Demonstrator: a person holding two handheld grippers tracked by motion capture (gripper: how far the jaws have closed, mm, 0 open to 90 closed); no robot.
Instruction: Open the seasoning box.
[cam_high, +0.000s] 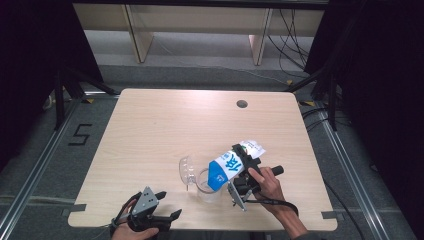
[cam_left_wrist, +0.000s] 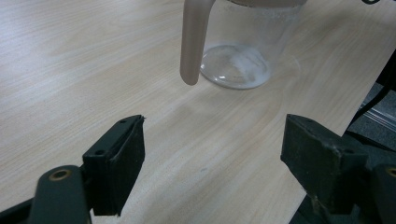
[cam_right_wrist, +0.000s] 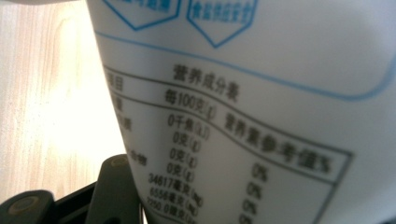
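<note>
Near the front edge of a pale wooden table (cam_high: 150, 125), a person works with a hand-held gripper in each hand. The right gripper (cam_high: 243, 172) pinches a blue-and-white packet (cam_high: 227, 167) around its middle, tilted so that its lower end dips into the mouth of a clear plastic pitcher (cam_high: 207, 187). A hinged lid (cam_high: 186, 170) on the pitcher stands open to the left. From the right gripper view the packet (cam_right_wrist: 261, 112) looms close, its white face printed with a blurred nutrition table, one black jaw pressed against its side.

The left gripper (cam_high: 167, 205) rests low at the table's front left, well apart from the pitcher, its jaws spread wide and holding nothing. Its own view looks between those jaws across bare wood to the pitcher (cam_left_wrist: 238, 60) and its pale tan handle (cam_left_wrist: 194, 42).

The packet looks soft and light, likely to crumple or slip, so a firm hold across its midsection seems wise. The pitcher appears rigid but light and easily tipped; its handle or wall would be the natural place to steady it.
</note>
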